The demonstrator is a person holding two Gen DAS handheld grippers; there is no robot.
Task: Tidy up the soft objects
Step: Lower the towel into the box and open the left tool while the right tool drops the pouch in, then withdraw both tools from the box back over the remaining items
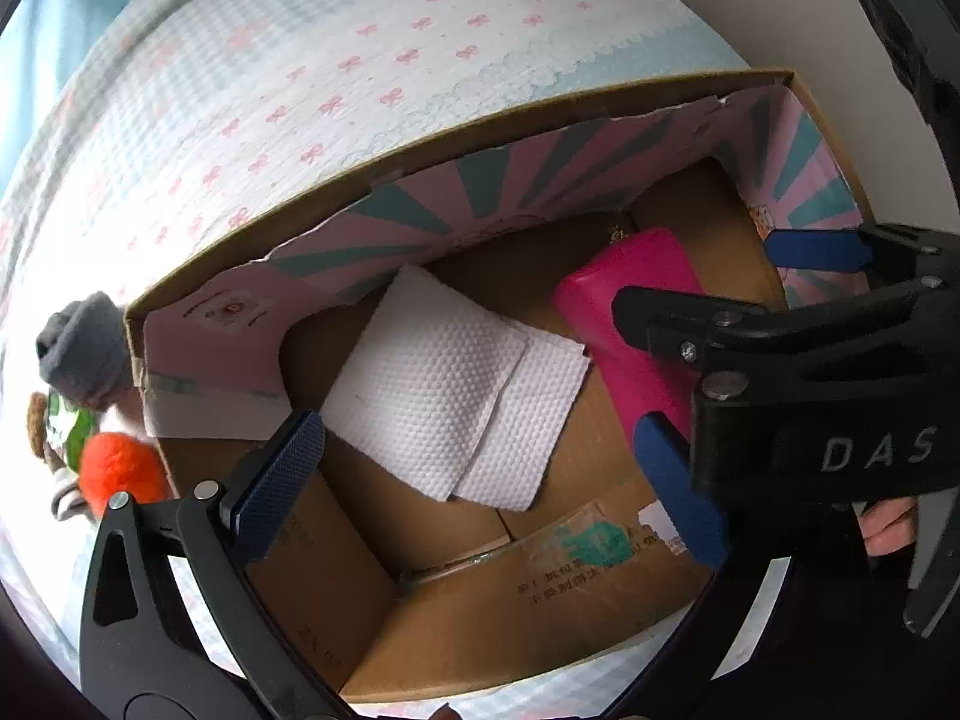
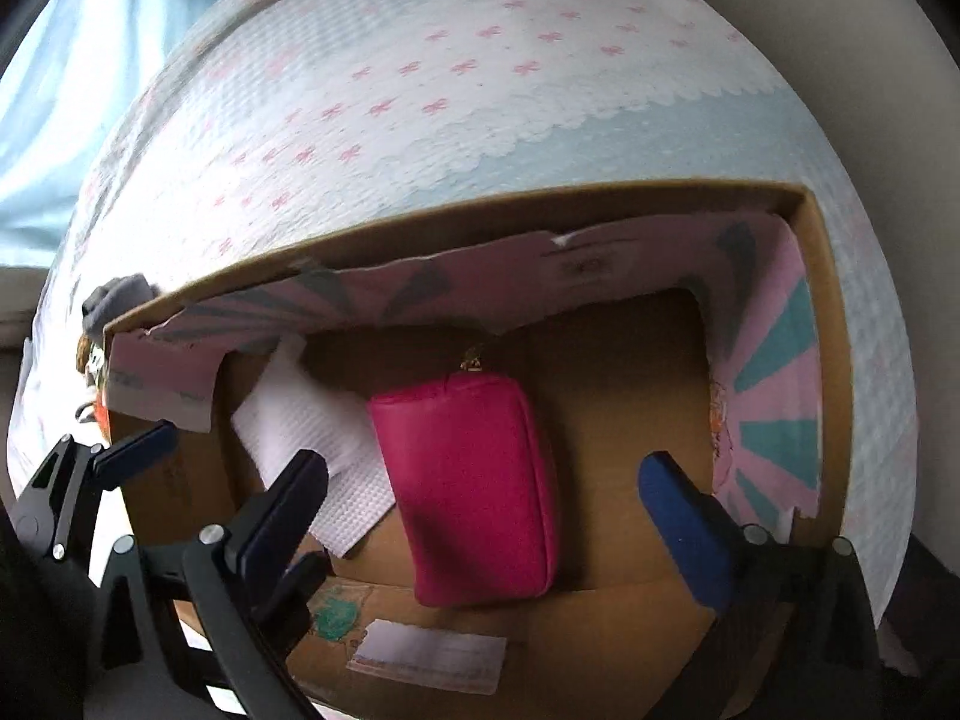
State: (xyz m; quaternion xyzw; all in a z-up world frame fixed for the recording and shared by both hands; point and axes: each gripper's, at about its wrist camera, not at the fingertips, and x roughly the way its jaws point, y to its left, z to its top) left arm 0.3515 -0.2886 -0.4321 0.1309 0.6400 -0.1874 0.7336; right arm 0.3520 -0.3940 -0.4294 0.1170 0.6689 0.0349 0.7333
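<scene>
A pink zip pouch (image 2: 474,480) and a folded white paper towel (image 1: 456,390) are seen lying side by side, touching, on the floor of an open cardboard box (image 2: 816,312). Both are held by nothing. The right tool (image 2: 483,501) is spread wide over the pouch, the left tool (image 1: 480,480) wide above the towel. The box is set on a bow-patterned cloth (image 2: 420,90).

We see quilted cloth (image 1: 372,78) under everything: pale blue-white check, pink bows, scalloped white border, plain blue band beyond. We note pale blue fabric (image 2: 90,90) at upper left in right wrist view, beyond cloth edge. Beige surface (image 2: 870,60) at upper right. We can't tell what lies beneath cloth.
</scene>
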